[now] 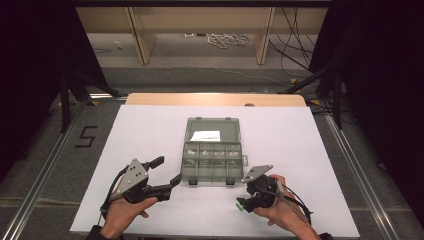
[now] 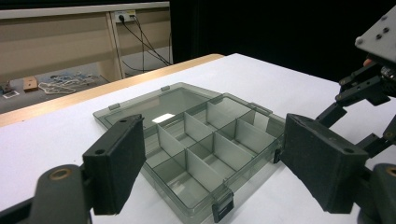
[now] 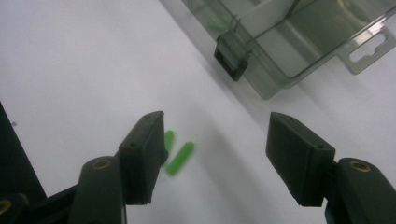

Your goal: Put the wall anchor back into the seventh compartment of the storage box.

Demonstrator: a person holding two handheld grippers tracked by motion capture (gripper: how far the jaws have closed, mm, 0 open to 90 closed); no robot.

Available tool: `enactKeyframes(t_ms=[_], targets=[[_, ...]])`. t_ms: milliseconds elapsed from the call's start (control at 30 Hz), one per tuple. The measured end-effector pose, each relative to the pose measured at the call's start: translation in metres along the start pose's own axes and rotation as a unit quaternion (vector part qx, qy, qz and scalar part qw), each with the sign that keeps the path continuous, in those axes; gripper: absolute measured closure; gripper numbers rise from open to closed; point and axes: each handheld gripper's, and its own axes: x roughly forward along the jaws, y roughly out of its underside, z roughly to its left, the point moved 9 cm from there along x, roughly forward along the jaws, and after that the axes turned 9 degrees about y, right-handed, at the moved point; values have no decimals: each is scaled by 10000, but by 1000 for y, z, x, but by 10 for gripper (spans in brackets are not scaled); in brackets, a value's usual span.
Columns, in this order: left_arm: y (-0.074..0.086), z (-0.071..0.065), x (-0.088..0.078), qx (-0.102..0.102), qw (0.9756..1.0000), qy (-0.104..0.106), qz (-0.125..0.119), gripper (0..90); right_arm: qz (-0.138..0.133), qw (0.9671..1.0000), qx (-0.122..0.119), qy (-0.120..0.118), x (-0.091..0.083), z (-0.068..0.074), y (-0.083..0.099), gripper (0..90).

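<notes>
the white table [image 1: 150, 140] has a bare wooden edge [image 1: 215, 99] along its far side. left of the table, a black "5" [image 1: 86, 136] is marked on the grey floor, beside a metal rail [image 1: 45, 170]. beyond the table – a coil of white cord [image 1: 225, 39] between pale wooden legs [image 1: 141, 35], and black cables [image 1: 290, 45] to the right.
</notes>
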Motion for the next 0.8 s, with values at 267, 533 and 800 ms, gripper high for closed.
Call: enactKeyframes(t_ms=[267, 533, 800], targets=[[0, 0, 0, -6, 10000, -5, 17, 212, 266, 9996, 18, -68, 10, -1, 9, 422], [0, 0, 0, 2, 10000, -14, 5, 213, 380, 9992, -63, -129, 15, 2, 10, 445], [0, 0, 0, 22, 10000, -10, 5, 213, 538, 9982, 88, -247, 20, 3, 12, 499]])
